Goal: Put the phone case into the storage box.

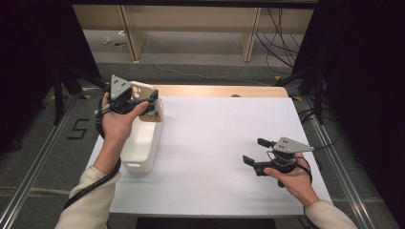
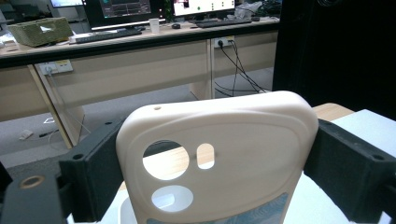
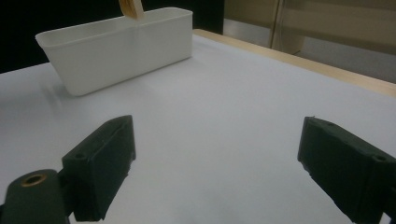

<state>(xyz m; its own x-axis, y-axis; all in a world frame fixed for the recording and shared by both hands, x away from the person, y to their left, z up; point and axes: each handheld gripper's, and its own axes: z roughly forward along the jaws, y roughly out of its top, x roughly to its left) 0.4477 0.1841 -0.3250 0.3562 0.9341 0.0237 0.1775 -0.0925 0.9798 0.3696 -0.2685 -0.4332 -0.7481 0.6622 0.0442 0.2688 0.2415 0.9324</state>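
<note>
A cream phone case (image 2: 224,126) with camera cutouts stands upright between the jaws of my left gripper (image 2: 217,177), which press on its two side edges. In the high view that left gripper (image 1: 152,101) holds the case (image 1: 142,89) over the far end of a white bin (image 1: 143,143) at the table's left side. The case's lower tip (image 3: 130,8) hangs just above the bin's rim (image 3: 116,28) in the right gripper view. My right gripper (image 1: 254,150) rests low over the table at the right, jaws wide apart with nothing between them (image 3: 215,158).
The white table top (image 1: 215,138) has a wooden strip (image 1: 224,90) along its far edge. Beyond it are desk legs and cables on the floor (image 1: 277,43). Dark frames stand at both sides.
</note>
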